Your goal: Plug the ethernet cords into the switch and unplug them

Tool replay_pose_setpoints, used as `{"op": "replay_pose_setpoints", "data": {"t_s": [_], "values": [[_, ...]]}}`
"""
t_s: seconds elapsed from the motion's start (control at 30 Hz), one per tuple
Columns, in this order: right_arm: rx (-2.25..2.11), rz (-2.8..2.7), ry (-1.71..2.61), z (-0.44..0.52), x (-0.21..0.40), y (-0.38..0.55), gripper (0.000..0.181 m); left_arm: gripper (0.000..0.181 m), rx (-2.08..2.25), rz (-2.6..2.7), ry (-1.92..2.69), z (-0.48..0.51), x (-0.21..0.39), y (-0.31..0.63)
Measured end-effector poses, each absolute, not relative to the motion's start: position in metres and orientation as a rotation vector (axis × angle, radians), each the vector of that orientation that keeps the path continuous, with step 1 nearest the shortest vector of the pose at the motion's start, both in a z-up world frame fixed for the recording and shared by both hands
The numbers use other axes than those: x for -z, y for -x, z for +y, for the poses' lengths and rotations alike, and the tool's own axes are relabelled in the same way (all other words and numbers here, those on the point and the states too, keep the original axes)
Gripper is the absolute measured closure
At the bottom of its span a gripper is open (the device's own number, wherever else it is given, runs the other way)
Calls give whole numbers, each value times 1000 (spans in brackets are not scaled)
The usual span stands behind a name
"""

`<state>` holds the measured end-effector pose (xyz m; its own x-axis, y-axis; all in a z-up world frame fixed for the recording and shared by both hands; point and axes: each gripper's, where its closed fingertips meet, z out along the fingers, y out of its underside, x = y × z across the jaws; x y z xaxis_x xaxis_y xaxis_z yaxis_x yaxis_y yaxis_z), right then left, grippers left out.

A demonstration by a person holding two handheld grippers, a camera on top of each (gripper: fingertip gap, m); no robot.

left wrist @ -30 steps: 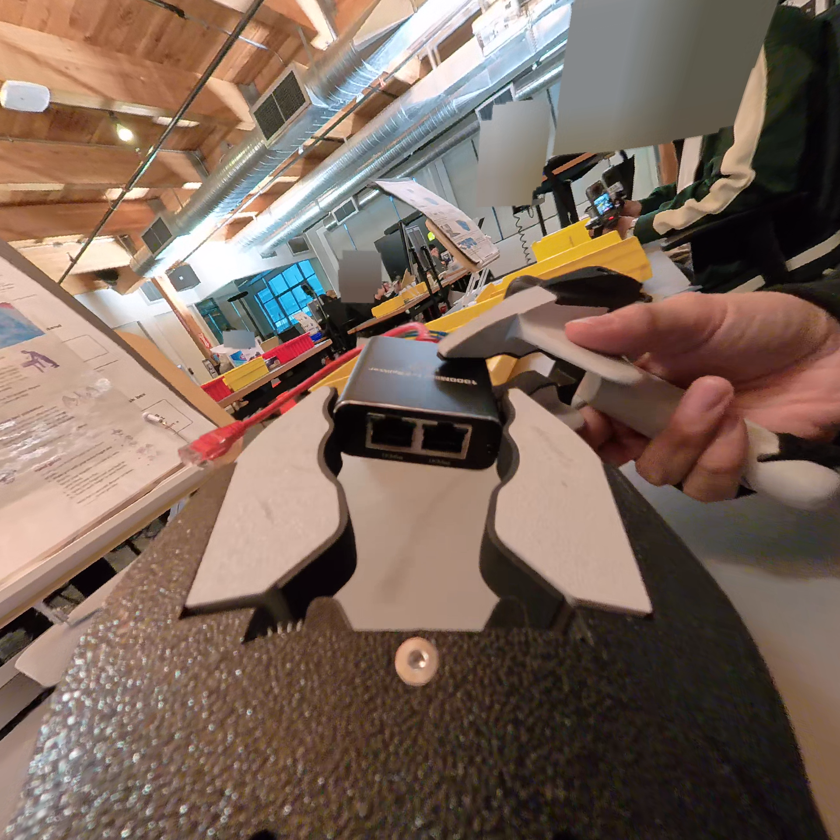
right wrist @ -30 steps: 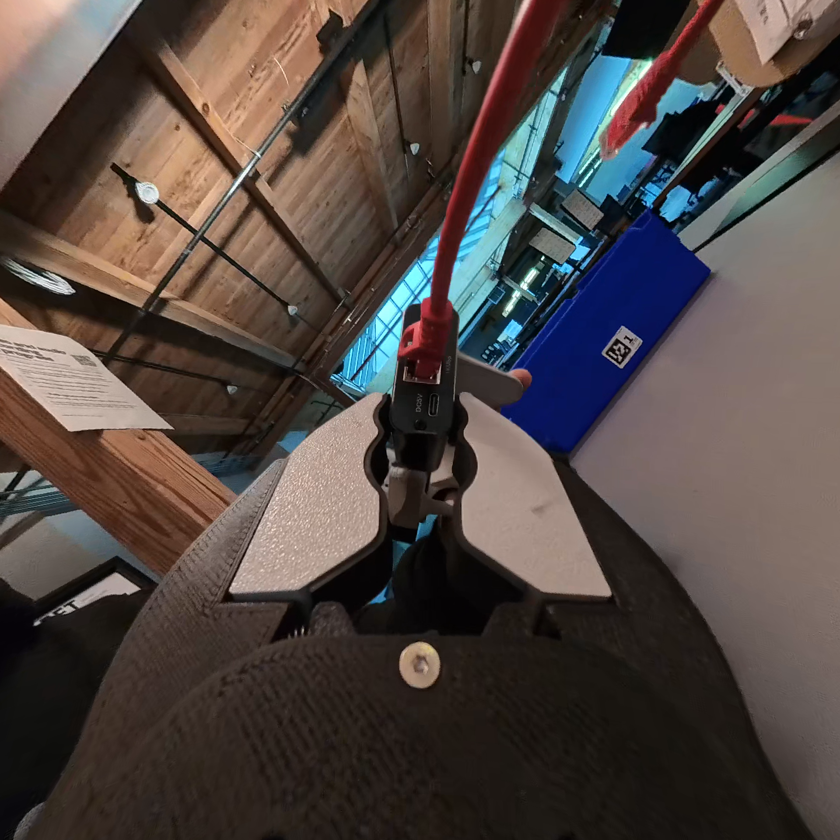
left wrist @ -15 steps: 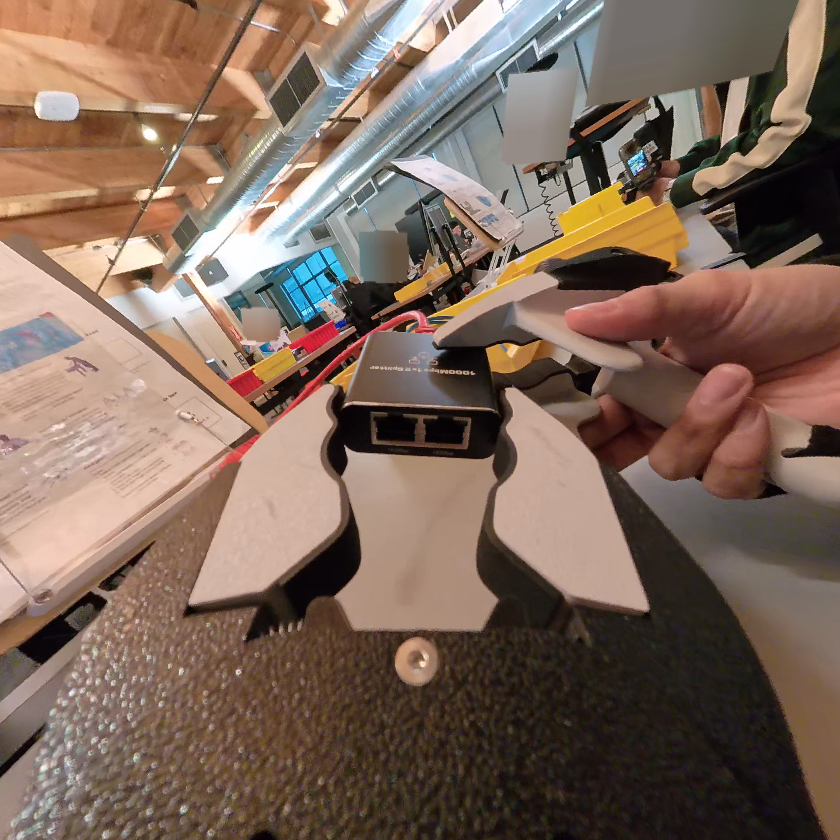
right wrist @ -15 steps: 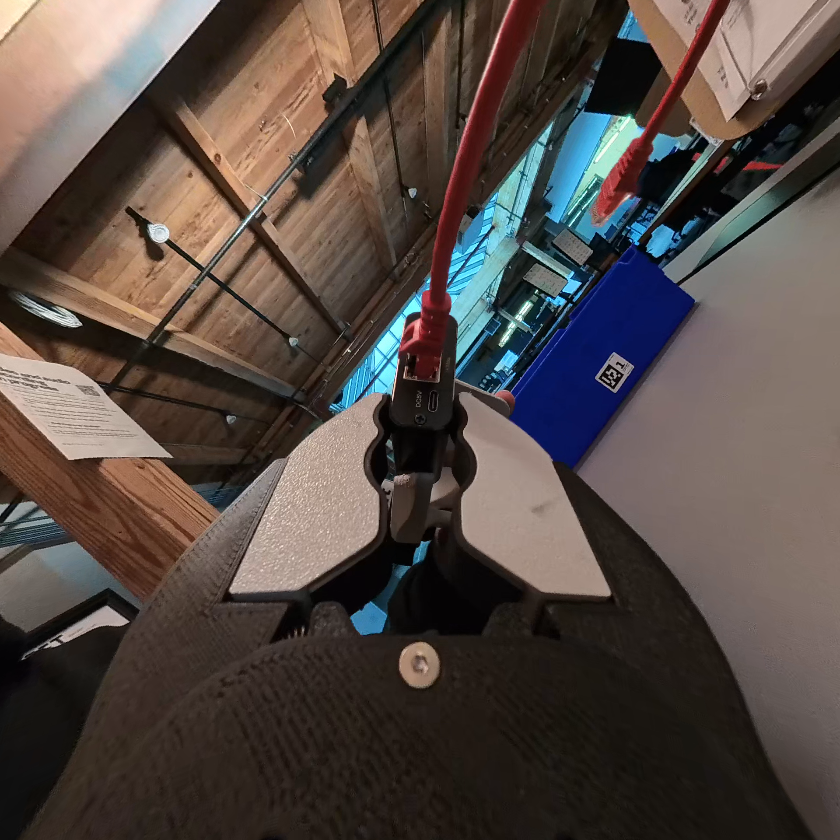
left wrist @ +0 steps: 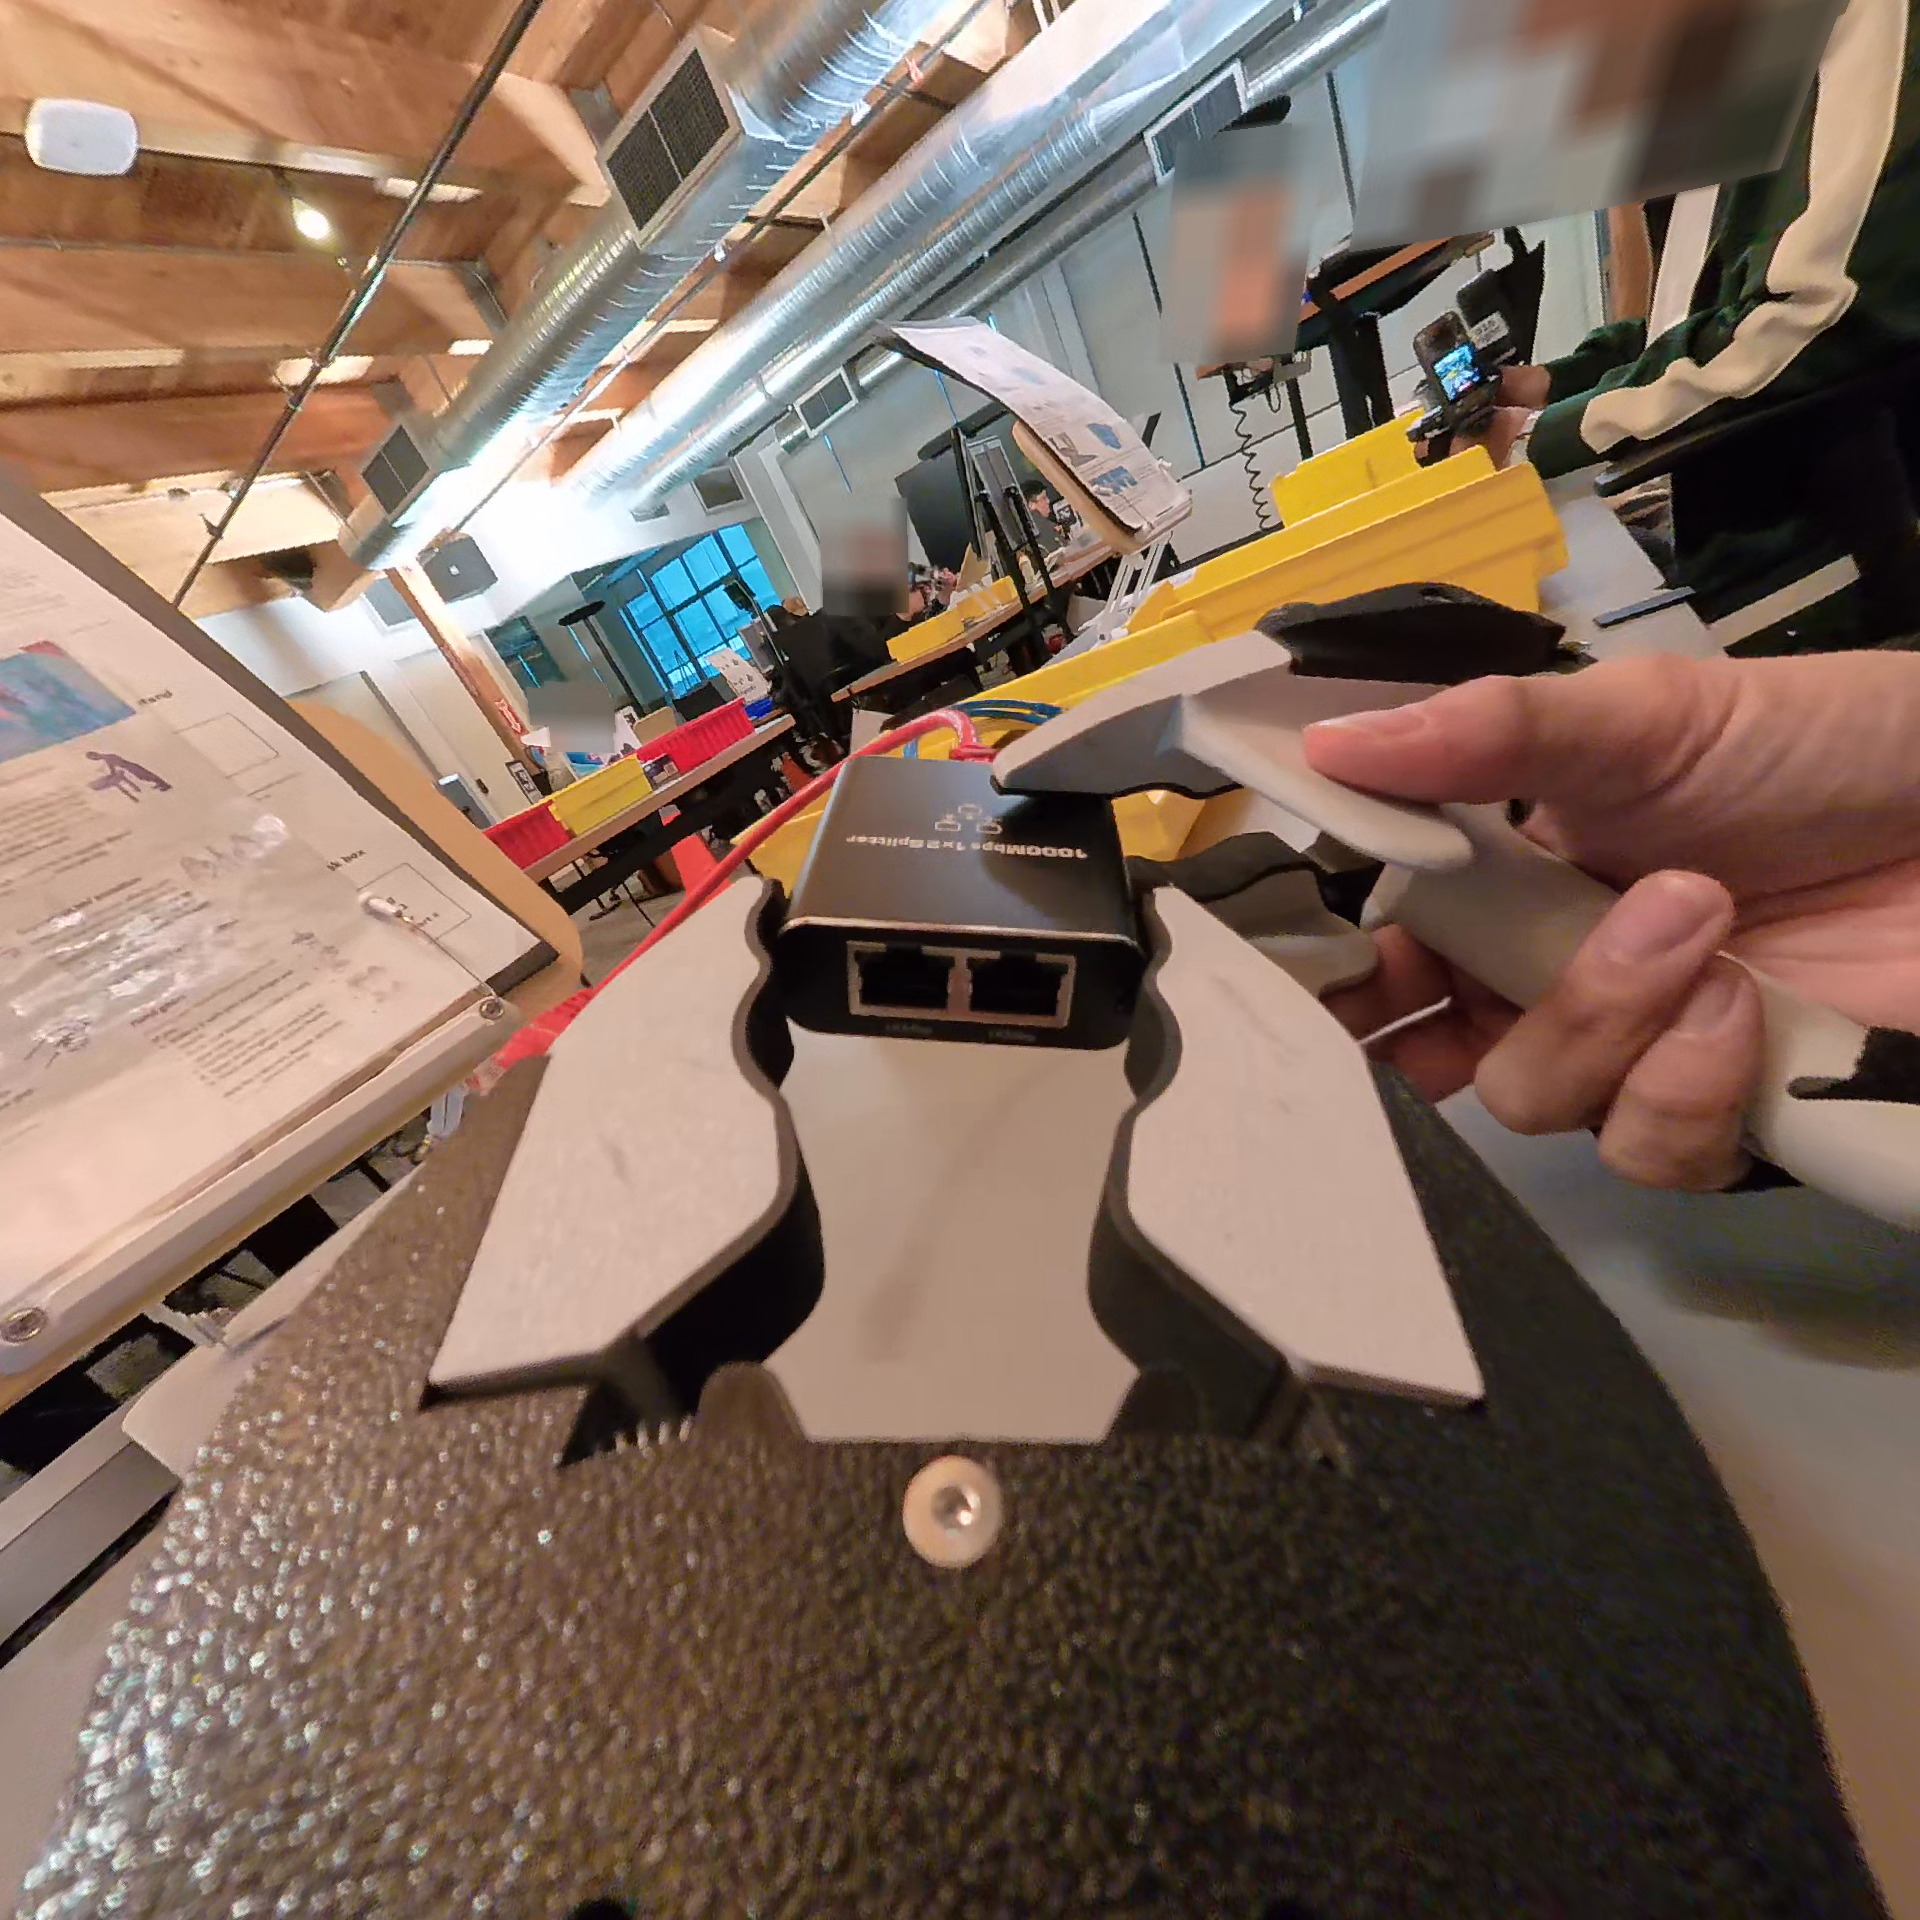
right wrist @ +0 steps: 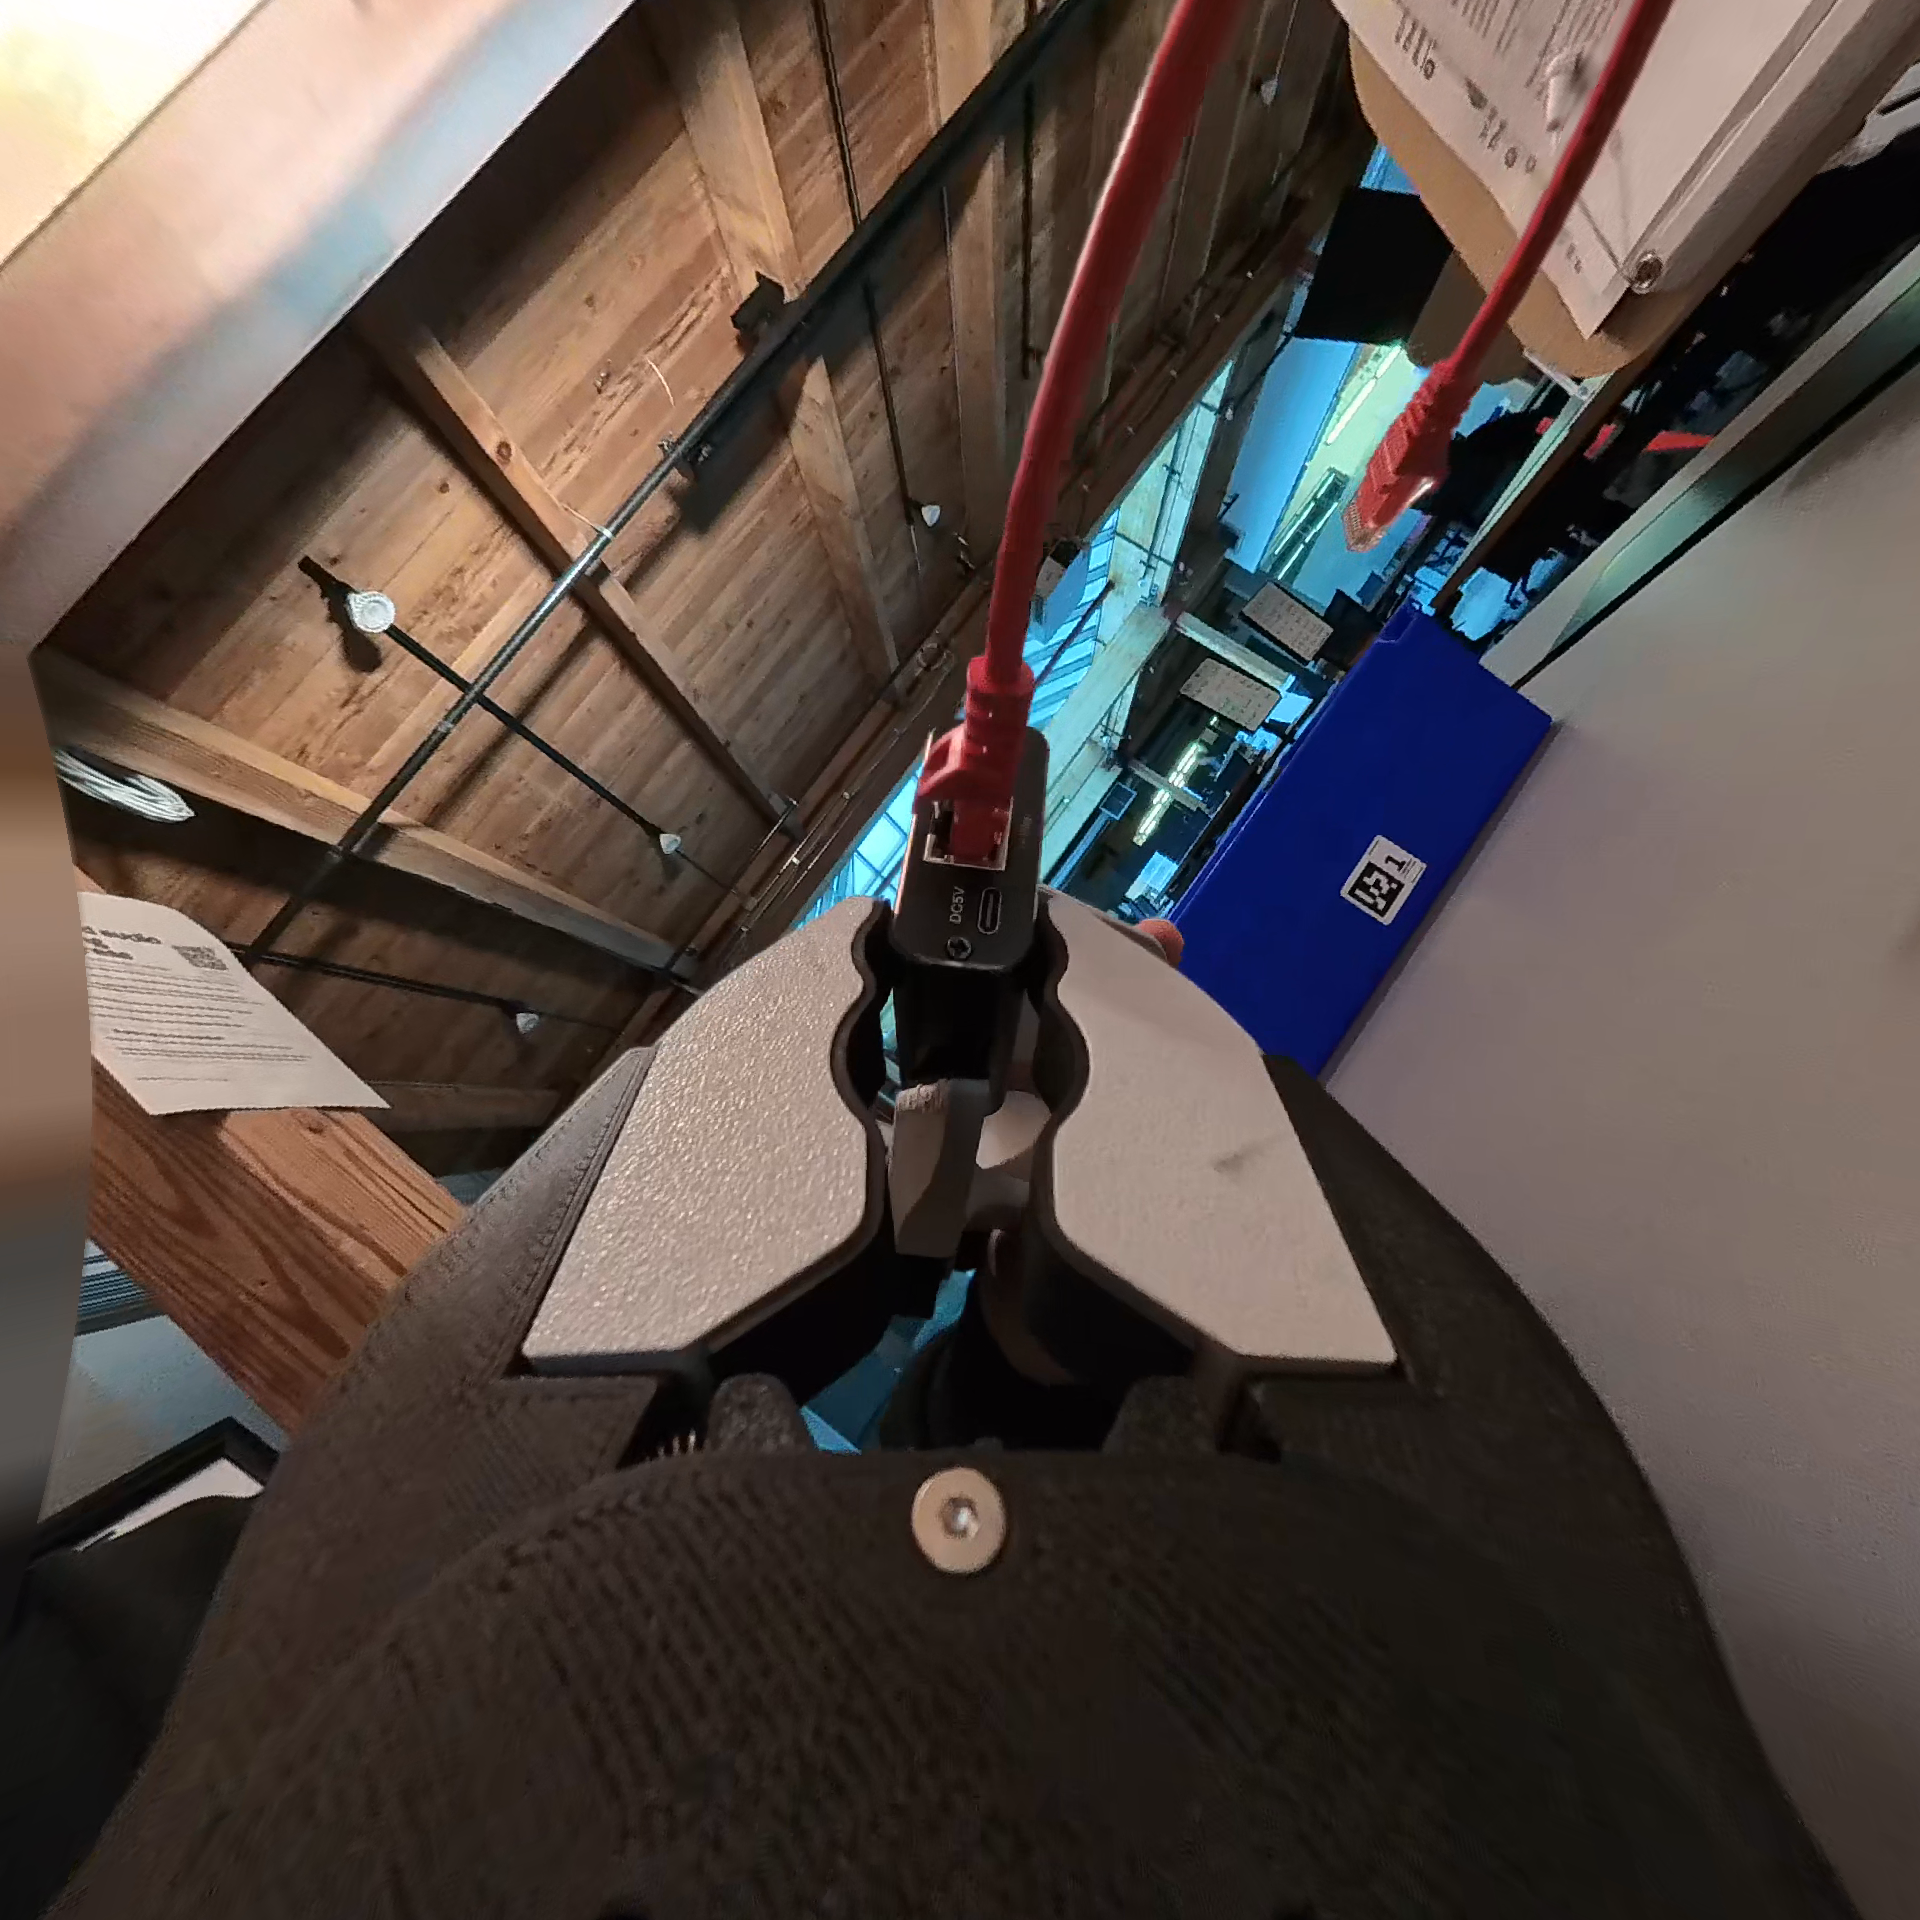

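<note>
The black switch is held off the table between both grippers. My left gripper is shut on its two sides, with two empty ports facing the camera. My right gripper is shut on its flat faces; in the left wrist view one of its grey fingers lies on top of the switch, held by a hand. A red ethernet cord is plugged into the port at the far end. Its other plug hangs free and also shows in the left wrist view.
A tilted document stand is close on the left. Yellow bins stand behind, one holding a blue cable. A blue bin sits on the grey table. A person in a green jacket stands at the back right.
Both grippers have kept their hold on the switch while it shifted and tilted slightly. The free red plug has swung lower in the right wrist view.
</note>
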<state>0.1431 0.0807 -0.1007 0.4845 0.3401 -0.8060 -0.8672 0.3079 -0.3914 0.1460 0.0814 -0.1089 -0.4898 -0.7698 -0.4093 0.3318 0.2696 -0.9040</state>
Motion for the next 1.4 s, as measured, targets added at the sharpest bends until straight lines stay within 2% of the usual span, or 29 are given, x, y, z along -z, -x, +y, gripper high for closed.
{"op": "replay_pose_setpoints", "data": {"t_s": [0.3, 0.57, 0.97, 1.13, 1.4], "values": [[-824, 675, 959, 78, 100, -154, 146, 118, 1427, 1541, 451, 89, 105, -147], [-817, 713, 945, 75, 104, -161, 146, 118, 1408, 1555, 440, 86, 107, -148], [-820, 753, 876, 67, 105, -170, 154, 118, 1427, 1554, 431, 79, 108, -148], [-853, 766, 831, 65, 102, -171, 165, 118, 1424, 1553, 421, 77, 108, -147], [-879, 796, 808, 65, 106, -171, 167, 118, 1412, 1558, 413, 76, 111, -147]]}}
